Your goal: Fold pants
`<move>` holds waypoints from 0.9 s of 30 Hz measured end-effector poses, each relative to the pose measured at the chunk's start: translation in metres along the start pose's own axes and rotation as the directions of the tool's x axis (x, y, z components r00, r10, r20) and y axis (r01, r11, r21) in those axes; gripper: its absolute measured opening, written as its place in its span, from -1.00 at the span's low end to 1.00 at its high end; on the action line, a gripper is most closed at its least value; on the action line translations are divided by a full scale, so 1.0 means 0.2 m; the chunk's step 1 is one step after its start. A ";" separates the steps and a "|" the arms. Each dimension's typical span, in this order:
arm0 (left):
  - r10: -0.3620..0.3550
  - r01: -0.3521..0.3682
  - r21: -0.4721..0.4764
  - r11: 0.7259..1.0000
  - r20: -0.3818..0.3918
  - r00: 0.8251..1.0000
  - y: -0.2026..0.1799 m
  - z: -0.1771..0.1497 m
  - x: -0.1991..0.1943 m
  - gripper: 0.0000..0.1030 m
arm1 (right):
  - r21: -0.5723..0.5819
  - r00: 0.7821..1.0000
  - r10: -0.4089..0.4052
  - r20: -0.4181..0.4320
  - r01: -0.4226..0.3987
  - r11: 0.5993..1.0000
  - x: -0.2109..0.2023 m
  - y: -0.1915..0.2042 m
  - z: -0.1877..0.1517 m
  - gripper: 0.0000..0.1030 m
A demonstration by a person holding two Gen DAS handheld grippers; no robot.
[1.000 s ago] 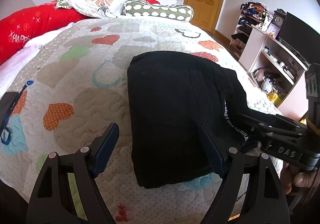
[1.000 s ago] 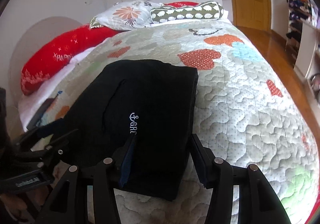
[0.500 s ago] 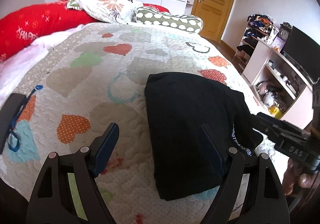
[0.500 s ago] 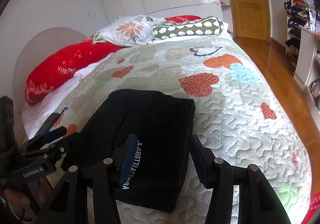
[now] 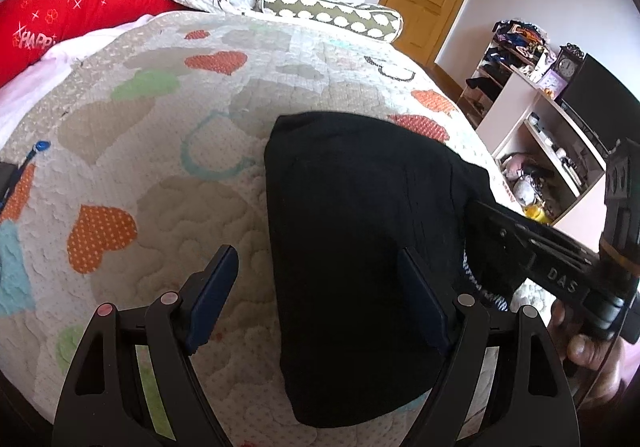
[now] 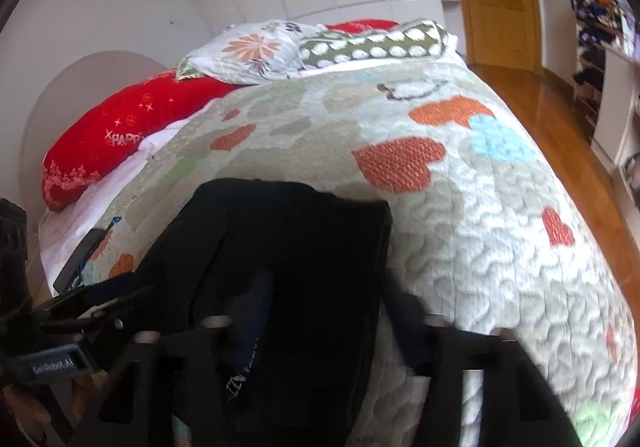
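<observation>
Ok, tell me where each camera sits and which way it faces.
Left wrist: on the left claw, open, facing up the quilt toward the pillows; right claw enters at right.
Right wrist: on the right claw, blurred, facing the same way; left claw shows at left.
Shared: black pants, pillows, door.

Blurred by motion across the near foreground of the right wrist view: right gripper (image 6: 326,313), both fingers smeared, gap between them hard to judge against the black pants (image 6: 288,247). Unreadable white lettering on the waistband (image 6: 240,379) just by its left finger. In the left wrist view, tips of the right gripper (image 5: 480,209) buried under a fold of the pants (image 5: 360,215), so closed or not cannot be told. Cut off by the frame edge left of the left gripper (image 5: 316,287): a dark flat object (image 5: 5,177) on the quilt (image 5: 160,167). Too small to identify: clutter on the shelves (image 5: 532,183) beyond the right gripper
</observation>
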State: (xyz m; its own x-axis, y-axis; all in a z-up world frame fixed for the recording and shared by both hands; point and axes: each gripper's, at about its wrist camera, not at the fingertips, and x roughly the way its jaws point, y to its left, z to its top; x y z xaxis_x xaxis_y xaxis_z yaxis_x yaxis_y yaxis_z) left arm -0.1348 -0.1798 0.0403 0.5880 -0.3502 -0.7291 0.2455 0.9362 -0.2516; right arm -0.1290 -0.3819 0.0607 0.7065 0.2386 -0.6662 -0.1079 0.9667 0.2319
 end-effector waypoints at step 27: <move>0.161 -0.177 0.070 0.982 0.191 0.968 -0.18 -0.02 -0.18 0.65 | 0.073 0.989 -0.005 0.149 -0.006 0.997 -0.31 -0.01 -0.07 0.32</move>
State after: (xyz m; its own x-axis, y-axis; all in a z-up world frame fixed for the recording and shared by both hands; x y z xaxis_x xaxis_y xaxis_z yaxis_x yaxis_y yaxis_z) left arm -0.1685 -0.2016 0.0725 0.7561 -0.1942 -0.6250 0.1909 0.9789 -0.0732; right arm -0.1831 -0.3976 0.0919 0.8033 0.2173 -0.5546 -0.0604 0.9560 0.2871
